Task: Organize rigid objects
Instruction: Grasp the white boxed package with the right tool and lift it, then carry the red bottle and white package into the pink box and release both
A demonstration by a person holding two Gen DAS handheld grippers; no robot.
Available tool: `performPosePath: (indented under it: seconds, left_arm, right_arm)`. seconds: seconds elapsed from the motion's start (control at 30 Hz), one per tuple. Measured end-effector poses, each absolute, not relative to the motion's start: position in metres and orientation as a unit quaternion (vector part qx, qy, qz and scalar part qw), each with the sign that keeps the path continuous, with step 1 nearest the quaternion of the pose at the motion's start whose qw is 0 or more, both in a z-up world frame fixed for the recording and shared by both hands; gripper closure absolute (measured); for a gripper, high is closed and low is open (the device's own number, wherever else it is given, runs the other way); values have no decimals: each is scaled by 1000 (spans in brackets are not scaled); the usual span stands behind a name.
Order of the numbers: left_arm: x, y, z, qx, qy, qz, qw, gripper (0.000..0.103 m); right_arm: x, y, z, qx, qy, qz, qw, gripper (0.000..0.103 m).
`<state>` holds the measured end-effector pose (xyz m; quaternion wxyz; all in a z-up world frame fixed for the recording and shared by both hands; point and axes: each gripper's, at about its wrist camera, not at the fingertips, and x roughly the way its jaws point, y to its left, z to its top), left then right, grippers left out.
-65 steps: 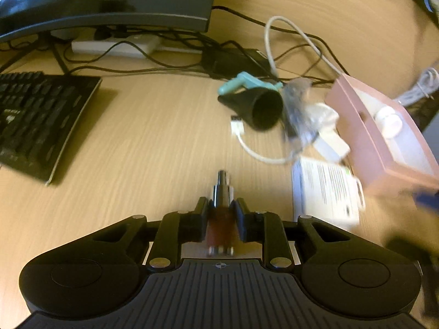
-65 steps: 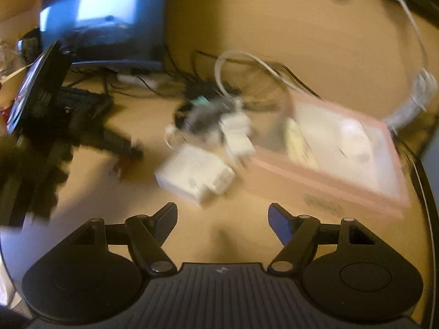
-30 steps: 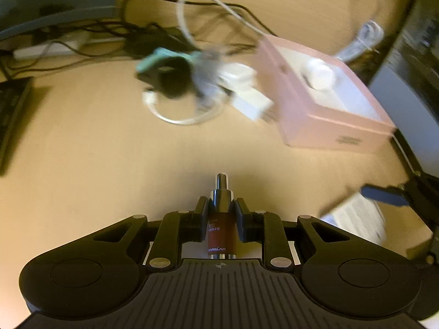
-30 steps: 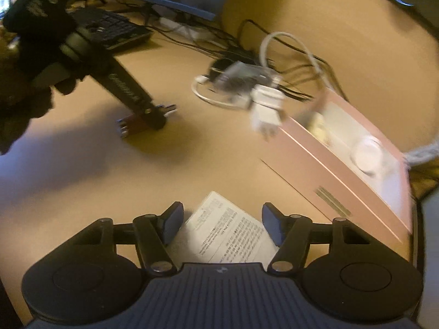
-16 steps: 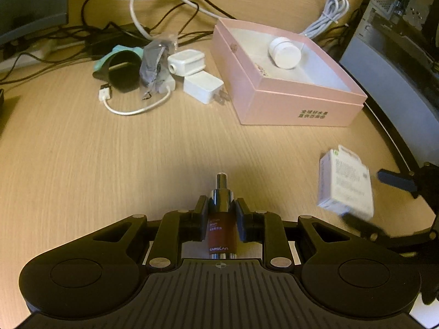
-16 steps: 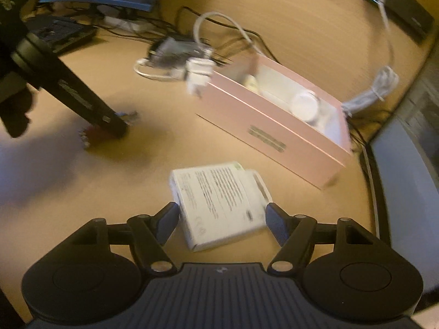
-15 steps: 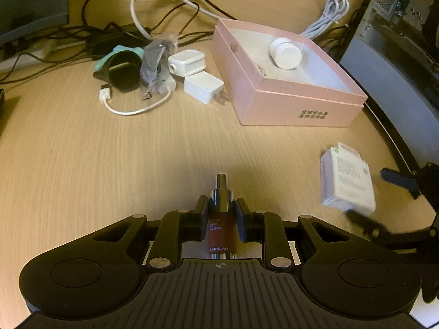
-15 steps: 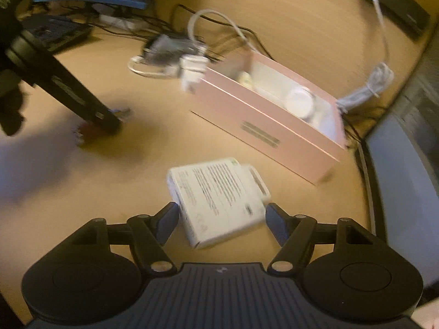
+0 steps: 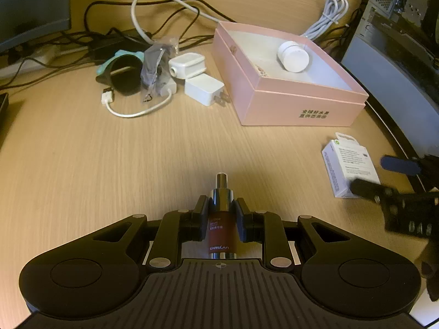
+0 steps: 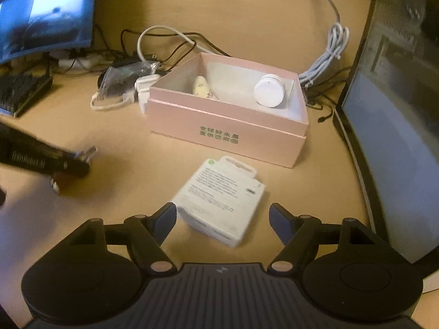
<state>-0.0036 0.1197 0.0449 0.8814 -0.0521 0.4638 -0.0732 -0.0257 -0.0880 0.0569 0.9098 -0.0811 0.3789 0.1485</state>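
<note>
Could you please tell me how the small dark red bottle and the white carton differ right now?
The dark red bottle is a slim cylinder with a metal neck; the white carton is a flat printed box. The bottle is clamped in the left tool; the carton lies free on the desk, between the right tool's just-widened jaws, untouched. Both remain outside the pink box.

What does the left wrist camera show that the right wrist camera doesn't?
Only the left view clearly shows the dark red bottle clamped in the left hand-held gripper, the white plug with its prongs, and the teal-edged black cup.

Only the right view shows the small patterned item lying inside the pink box, the keyboard, and the lit screen.

Both show the pink box, the white round jar inside it, the white carton on the desk between the right hand-held gripper's open jaws, and the cable tangle.
</note>
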Motion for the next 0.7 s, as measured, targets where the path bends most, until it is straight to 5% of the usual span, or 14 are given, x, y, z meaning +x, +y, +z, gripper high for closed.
performPosePath:
  seconds: [0.3, 0.7]
  left_arm:
    - [-4, 118, 45, -52, 464, -69, 882, 78]
    - [-5, 119, 45, -56, 460, -66, 883, 78]
  right_arm:
    - [24, -87, 49, -54, 410, 157, 897, 21]
    - [-5, -49, 45, -110, 404, 279, 864, 26]
